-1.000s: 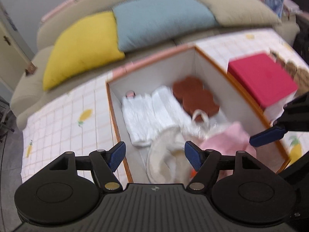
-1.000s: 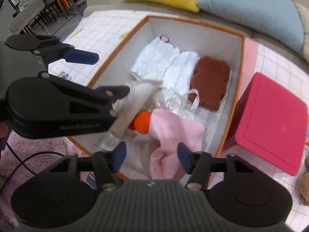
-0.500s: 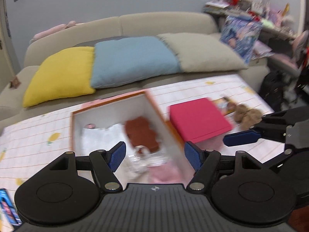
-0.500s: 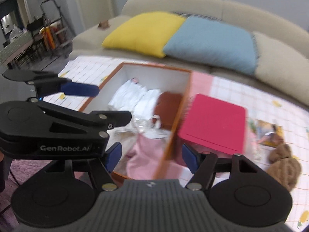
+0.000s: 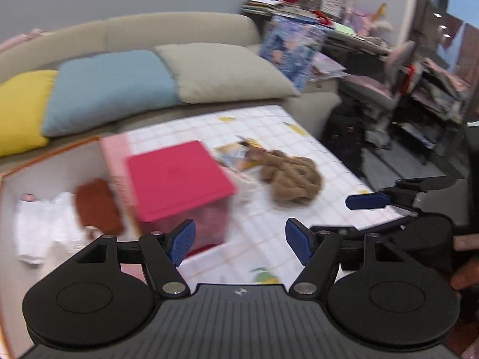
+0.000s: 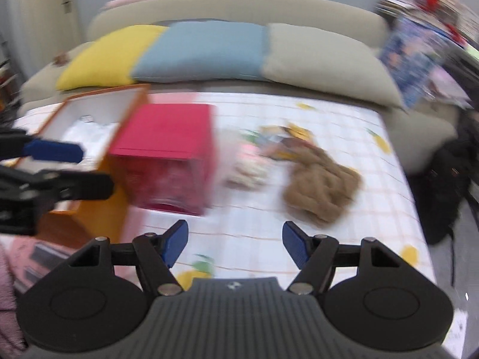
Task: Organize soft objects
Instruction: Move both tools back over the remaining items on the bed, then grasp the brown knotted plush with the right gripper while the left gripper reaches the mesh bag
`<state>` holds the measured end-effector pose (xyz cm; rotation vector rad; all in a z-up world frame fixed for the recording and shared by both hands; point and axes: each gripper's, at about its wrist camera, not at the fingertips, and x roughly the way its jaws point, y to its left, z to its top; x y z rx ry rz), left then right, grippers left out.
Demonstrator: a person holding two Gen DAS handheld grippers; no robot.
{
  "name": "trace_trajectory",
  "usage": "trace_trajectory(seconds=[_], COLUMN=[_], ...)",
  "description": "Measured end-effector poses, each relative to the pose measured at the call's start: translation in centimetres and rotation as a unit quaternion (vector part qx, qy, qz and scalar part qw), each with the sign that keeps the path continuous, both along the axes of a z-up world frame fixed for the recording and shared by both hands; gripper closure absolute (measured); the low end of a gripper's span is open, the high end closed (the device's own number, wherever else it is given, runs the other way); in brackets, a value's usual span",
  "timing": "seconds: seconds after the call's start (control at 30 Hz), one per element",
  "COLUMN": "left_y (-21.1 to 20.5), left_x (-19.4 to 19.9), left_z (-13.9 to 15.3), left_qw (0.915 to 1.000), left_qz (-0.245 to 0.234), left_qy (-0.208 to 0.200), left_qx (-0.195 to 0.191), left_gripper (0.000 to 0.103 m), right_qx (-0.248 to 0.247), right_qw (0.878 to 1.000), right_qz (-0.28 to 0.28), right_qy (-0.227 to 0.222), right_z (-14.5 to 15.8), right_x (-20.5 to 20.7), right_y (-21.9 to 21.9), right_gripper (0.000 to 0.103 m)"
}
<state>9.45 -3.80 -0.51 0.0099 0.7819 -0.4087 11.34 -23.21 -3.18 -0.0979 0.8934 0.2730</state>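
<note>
We are between items: both tools are empty and turned toward the things still lying loose on the checked cloth of the surface point(image 6: 344, 125). The left tool point(image 5: 239, 240) has its blue pads spread wide with only cloth showing between them. The right tool point(image 6: 235, 243) is also parted, somewhat less wide, and likewise carries nothing.

The open orange-edged box point(image 5: 12, 176) sits at the left of the surface and already holds white folded cloth point(image 5: 36, 224) and a brown bear-shaped piece point(image 5: 95, 206). A red box point(image 6: 167, 131) stands just beside it, touching or nearly touching its wall; the blur keeps us from saying which. To the right of the red box, well apart from the orange-edged one, lies a tan knitted bundle point(image 6: 321, 185), with a smaller pale soft thing point(image 6: 248, 173) and some colourful packets point(image 5: 236, 155) near it.

We judge the step in hand to be the reach for the next soft item, most likely the tan bundle, since the right tool faces it almost squarely. The next move calls for lowering the pads over the bundle's thickest fold, so one pad lands on each side, then closing firmly enough to gather the loose knit without trailing an end. The pale thing beside it should be left clear of the pinch. Motion blur makes finer detail uncertain.
</note>
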Motion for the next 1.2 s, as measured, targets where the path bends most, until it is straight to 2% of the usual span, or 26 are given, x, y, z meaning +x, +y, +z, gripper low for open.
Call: trace_trajectory(seconds=[0.07, 0.13, 0.4, 0.5, 0.57, 0.73, 0.8, 1.0, 1.2], left_y=[-1.1, -2.5, -6.9, -8.0, -8.6, -10.4, -10.7, -11.4, -12.9], left_x=[0.6, 1.2, 4.7, 6.2, 7.1, 8.9, 9.5, 11.0, 12.2], left_z=[-0.5, -0.9, -1.9, -2.3, -2.8, -4.5, -5.4, -8.3, -10.2], left_qw=[0.9998, 0.9994, 0.9926, 0.9869, 0.9813, 0.9569, 0.9488, 0.9273, 0.9051], left_qz=[-0.017, -0.033, -0.082, -0.098, -0.111, -0.154, -0.163, -0.191, -0.219], left_qy=[0.008, 0.011, -0.015, -0.032, -0.044, -0.068, -0.072, -0.059, -0.036], left_qx=[-0.007, 0.006, 0.088, 0.124, 0.151, 0.237, 0.261, 0.317, 0.363], left_gripper=[0.022, 0.025, 0.028, 0.028, 0.03, 0.032, 0.032, 0.033, 0.033], right_qx=[-0.003, -0.003, -0.011, -0.009, -0.013, -0.019, -0.021, -0.016, 0.013], right_qw=[1.0, 0.999, 0.998, 0.998, 0.997, 0.994, 0.994, 0.994, 0.994], right_qz=[-0.025, -0.045, -0.059, -0.062, -0.071, -0.092, -0.097, -0.098, -0.1], right_qy=[0.001, 0.002, -0.006, -0.017, -0.028, -0.048, -0.052, -0.052, -0.041], right_z=[-0.6, -1.2, -2.9, -3.3, -3.6, -5.3, -6.3, -8.5, -10.0], right_x=[0.4, 0.6, 3.3, 4.5, 5.4, 7.7, 8.6, 11.0, 12.2], right_y=[-1.6, -3.4, -6.3, -6.8, -6.7, -6.3, -6.1, -6.0, -6.6], right_gripper=[0.034, 0.034, 0.035, 0.035, 0.035, 0.035, 0.035, 0.035, 0.033])
